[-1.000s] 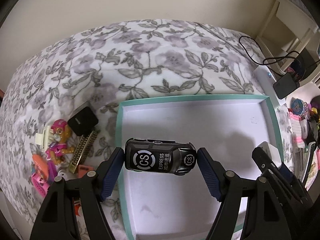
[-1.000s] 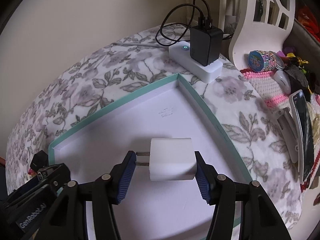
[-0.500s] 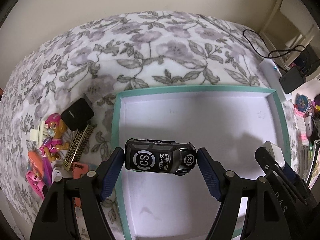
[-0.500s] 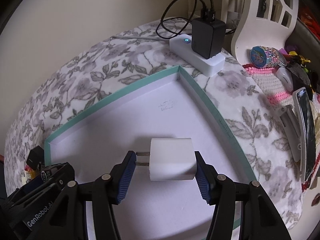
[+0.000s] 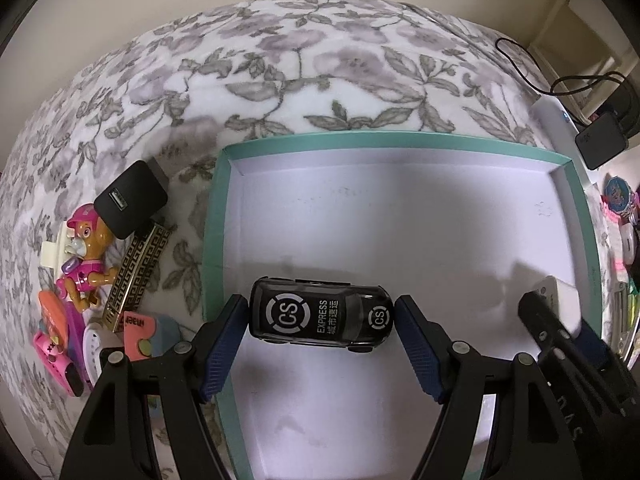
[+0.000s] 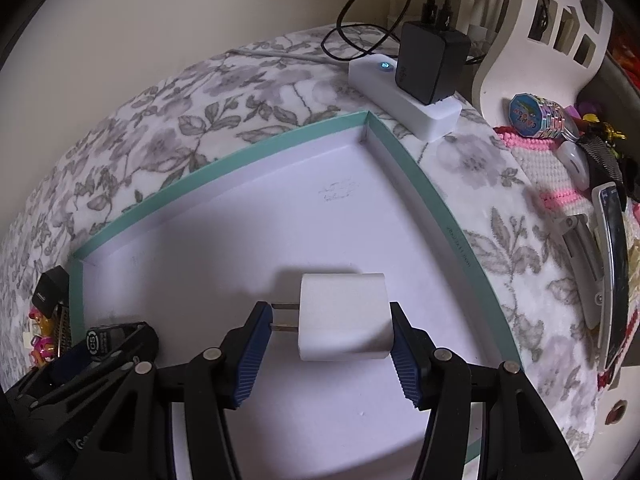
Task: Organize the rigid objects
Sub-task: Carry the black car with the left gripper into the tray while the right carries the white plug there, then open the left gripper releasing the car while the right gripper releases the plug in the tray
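Left gripper [image 5: 320,322] fingers clamp a black toy car [image 5: 320,322] over the box [image 5: 400,138]. Right gripper [image 6: 332,326] fingers clamp a white charger [image 6: 344,316], prongs against the left finger.

Two hand-held grippers: left [image 5: 322,318], right [image 6: 330,330]. One toy car [image 5: 320,317], one white charger [image 6: 344,317], one teal tray [image 5: 400,138]. At nine o'clock, one pup figure [image 5: 86,254], one black adapter [image 5: 130,204].

I note the toy car [image 5: 320,322] over the box lid's [image 5: 400,136] left half, the charger plug [image 6: 344,318] over its right. Pup figure [image 5: 82,252] and USB adapter [image 5: 130,200] lie left of it, power strip [image 6: 404,94] behind.
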`<state>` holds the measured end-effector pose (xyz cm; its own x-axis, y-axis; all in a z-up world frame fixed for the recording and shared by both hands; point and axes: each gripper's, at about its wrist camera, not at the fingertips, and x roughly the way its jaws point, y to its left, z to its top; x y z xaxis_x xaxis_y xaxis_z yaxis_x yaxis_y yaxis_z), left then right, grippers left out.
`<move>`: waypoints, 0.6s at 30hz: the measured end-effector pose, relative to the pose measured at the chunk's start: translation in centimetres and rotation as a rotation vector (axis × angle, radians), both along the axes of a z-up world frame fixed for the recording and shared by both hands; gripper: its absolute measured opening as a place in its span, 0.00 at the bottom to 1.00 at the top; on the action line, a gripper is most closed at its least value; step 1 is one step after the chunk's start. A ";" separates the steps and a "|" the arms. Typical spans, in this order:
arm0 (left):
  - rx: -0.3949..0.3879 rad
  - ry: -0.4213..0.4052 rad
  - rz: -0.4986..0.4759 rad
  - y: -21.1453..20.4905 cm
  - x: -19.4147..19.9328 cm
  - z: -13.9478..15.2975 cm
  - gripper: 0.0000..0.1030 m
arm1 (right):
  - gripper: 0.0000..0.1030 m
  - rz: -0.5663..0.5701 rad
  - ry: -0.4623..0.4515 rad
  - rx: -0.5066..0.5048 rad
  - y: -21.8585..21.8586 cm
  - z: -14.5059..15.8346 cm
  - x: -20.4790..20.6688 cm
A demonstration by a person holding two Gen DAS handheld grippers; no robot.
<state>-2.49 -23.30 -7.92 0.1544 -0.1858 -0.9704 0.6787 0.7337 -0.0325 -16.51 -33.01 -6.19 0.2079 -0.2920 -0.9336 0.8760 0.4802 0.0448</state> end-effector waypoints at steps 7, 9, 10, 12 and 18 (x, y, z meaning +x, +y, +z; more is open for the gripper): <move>-0.013 0.007 0.018 0.3 0.5 0.7 0.77 | 0.59 0.012 -0.002 0.006 0.2 0.3 0.2; -0.017 -0.003 0.021 0.5 0.7 1.3 0.81 | 0.59 0.011 -0.002 -0.006 0.3 0.7 0.3; -0.023 -0.006 0.022 0.6 0.7 1.6 0.81 | 0.59 0.009 -0.008 -0.008 0.3 0.8 0.3; -0.028 -0.013 0.033 0.8 0.7 2.1 0.81 | 0.59 0.004 -0.017 -0.012 0.3 1.2 0.2; -0.058 -0.057 0.041 1.5 0.9 3.9 0.81 | 0.59 0.002 -0.040 -0.043 0.4 2.4 0.1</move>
